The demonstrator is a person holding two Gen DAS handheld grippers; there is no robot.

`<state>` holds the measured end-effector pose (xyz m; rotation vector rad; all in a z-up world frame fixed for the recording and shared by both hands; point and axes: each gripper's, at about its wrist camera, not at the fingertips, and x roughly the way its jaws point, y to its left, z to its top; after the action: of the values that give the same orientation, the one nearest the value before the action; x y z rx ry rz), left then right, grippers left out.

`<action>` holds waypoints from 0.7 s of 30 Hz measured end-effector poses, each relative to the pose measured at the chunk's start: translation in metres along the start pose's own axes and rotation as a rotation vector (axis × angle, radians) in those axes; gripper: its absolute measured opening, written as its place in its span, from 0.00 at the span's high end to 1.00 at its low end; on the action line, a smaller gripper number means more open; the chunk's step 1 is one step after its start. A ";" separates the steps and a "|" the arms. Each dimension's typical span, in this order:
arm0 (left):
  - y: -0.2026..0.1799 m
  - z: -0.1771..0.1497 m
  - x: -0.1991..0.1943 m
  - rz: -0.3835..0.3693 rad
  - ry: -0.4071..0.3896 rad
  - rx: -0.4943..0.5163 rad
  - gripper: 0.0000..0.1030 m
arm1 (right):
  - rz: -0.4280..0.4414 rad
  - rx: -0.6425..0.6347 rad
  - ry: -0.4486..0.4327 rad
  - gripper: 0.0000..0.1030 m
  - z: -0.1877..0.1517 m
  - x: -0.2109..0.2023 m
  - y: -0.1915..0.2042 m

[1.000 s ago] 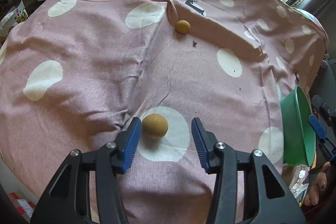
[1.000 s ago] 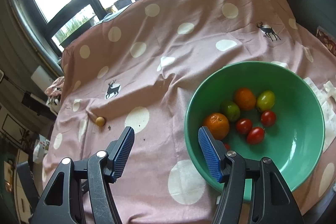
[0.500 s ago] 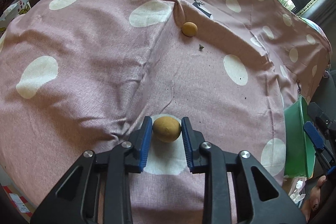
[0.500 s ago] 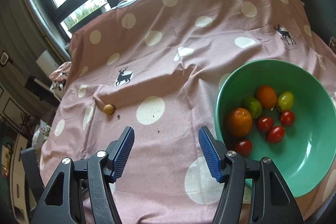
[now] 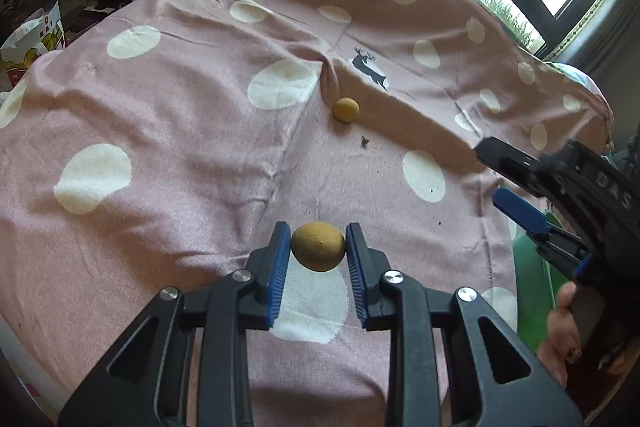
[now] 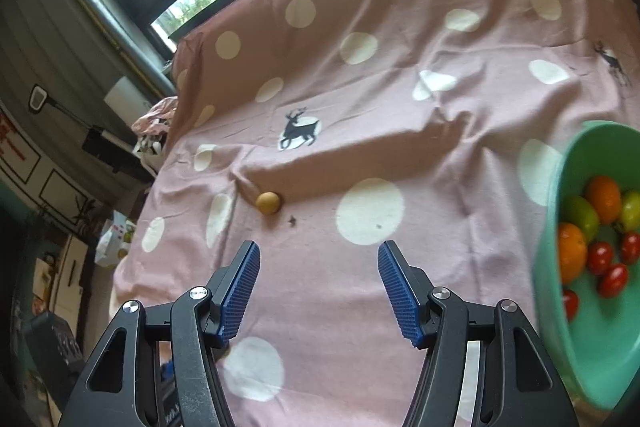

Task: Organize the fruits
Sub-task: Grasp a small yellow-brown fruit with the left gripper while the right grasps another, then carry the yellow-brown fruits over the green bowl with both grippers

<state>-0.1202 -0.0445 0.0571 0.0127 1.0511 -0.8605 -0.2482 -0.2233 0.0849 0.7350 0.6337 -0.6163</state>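
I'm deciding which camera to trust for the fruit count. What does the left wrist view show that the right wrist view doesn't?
Only the left wrist view shows the left gripper shut on a tan fruit, and the right gripper from the side. Only the right wrist view shows inside the green bowl: oranges, green fruits, red tomatoes. That view shows the right gripper open and empty. Both show the second tan fruit by the fold near the deer print.

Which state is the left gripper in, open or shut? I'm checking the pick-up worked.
Shut on the tan fruit: the left gripper has both blue pads pressed against its sides, over the spotted cloth.
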 end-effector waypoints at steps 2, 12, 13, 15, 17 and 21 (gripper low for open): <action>0.004 0.003 -0.004 0.015 -0.023 -0.008 0.73 | 0.050 0.002 0.035 0.38 0.008 0.023 0.011; 0.019 0.013 -0.012 0.016 -0.059 -0.054 0.73 | 0.023 -0.024 0.132 0.60 0.025 0.126 0.043; 0.019 0.013 -0.012 0.009 -0.057 -0.056 0.73 | 0.017 -0.037 0.131 0.60 0.025 0.130 0.045; 0.018 0.013 -0.012 0.000 -0.054 -0.050 0.73 | 0.017 -0.053 0.126 0.60 0.026 0.136 0.046; 0.016 0.012 -0.012 0.006 -0.056 -0.046 0.73 | -0.006 -0.061 0.135 0.60 0.025 0.142 0.047; 0.013 0.010 -0.013 0.013 -0.064 -0.029 0.73 | -0.033 -0.077 0.134 0.65 0.025 0.147 0.046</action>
<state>-0.1071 -0.0321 0.0672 -0.0326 1.0022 -0.8290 -0.1127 -0.2563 0.0145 0.6993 0.7907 -0.5734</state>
